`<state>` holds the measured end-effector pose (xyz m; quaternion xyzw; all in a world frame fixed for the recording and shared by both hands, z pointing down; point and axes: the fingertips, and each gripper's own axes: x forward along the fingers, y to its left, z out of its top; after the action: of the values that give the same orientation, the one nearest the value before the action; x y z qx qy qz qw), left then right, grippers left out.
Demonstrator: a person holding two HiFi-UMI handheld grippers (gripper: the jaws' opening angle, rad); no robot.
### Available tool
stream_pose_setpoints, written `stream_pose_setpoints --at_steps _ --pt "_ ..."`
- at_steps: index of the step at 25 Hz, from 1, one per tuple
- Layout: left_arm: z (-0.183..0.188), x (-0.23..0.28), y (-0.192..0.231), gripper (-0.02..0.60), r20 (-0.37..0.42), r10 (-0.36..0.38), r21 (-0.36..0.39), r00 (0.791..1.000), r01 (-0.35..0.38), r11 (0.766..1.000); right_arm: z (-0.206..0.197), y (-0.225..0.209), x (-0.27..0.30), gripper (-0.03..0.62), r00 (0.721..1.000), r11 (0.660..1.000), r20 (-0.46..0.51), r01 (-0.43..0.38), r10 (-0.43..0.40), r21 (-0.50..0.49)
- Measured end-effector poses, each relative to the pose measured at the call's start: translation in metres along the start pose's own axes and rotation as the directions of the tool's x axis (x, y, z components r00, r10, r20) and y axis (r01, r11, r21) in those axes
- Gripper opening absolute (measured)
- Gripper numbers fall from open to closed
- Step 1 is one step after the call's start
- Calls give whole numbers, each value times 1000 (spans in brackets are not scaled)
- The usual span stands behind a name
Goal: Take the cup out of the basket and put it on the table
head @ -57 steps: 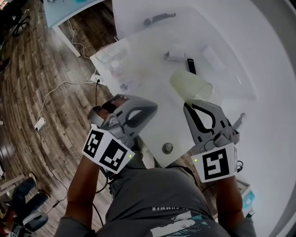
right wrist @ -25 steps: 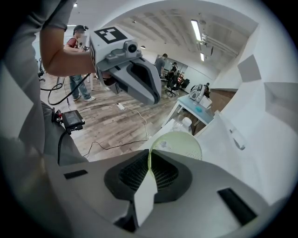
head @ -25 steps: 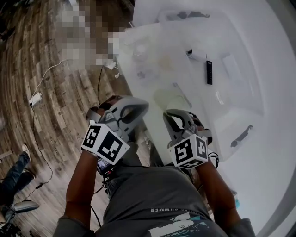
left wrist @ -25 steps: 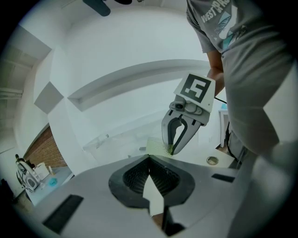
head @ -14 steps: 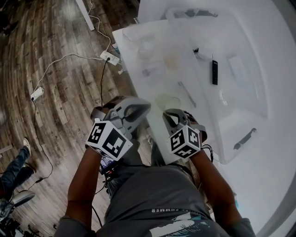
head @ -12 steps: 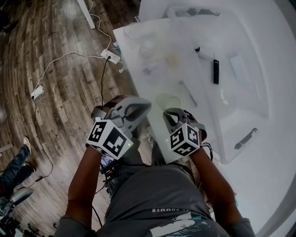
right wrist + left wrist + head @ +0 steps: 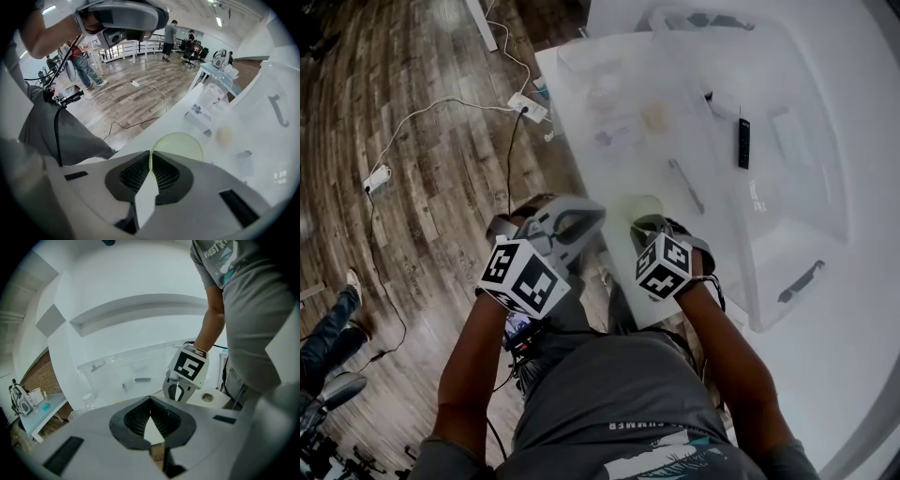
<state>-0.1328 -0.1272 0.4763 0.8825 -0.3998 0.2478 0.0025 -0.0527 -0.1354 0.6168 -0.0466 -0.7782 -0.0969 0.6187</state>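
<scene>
The cup [image 7: 641,207] is pale green and see-through, and it is at the near left part of the white table [image 7: 605,178], outside the clear basket [image 7: 787,202]. My right gripper [image 7: 650,225] is shut on its rim, which runs between the pads in the right gripper view, the cup [image 7: 179,145] mouth up. Whether its base rests on the table I cannot tell. My left gripper [image 7: 587,212] hangs beside the table's edge over the floor, shut and holding nothing, and in the left gripper view the left gripper [image 7: 150,404] points at the right gripper [image 7: 184,376].
The basket holds a black remote [image 7: 743,142] and other small items. A clear jar [image 7: 602,90] and small bits lie on the table to the left of it. A power strip [image 7: 528,106] and cables lie on the wooden floor. People [image 7: 171,33] stand far off.
The right gripper has carried the cup from above the basket to the table's near left part. Over the last second it shifted only slightly. The left gripper stayed beside the table edge.
</scene>
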Motion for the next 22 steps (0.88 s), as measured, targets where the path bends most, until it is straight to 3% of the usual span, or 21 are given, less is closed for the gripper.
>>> stream_pose_setpoints --at_steps 9,22 --pt "-4 -6 -2 9 -8 1 -3 1000 -1 1000 4 -7 7 29 999 1000 -47 -4 4 -12" --pt "1 -15 -3 9 -18 2 25 1000 -2 1000 13 -7 -14 78 999 999 27 33 -33 -15"
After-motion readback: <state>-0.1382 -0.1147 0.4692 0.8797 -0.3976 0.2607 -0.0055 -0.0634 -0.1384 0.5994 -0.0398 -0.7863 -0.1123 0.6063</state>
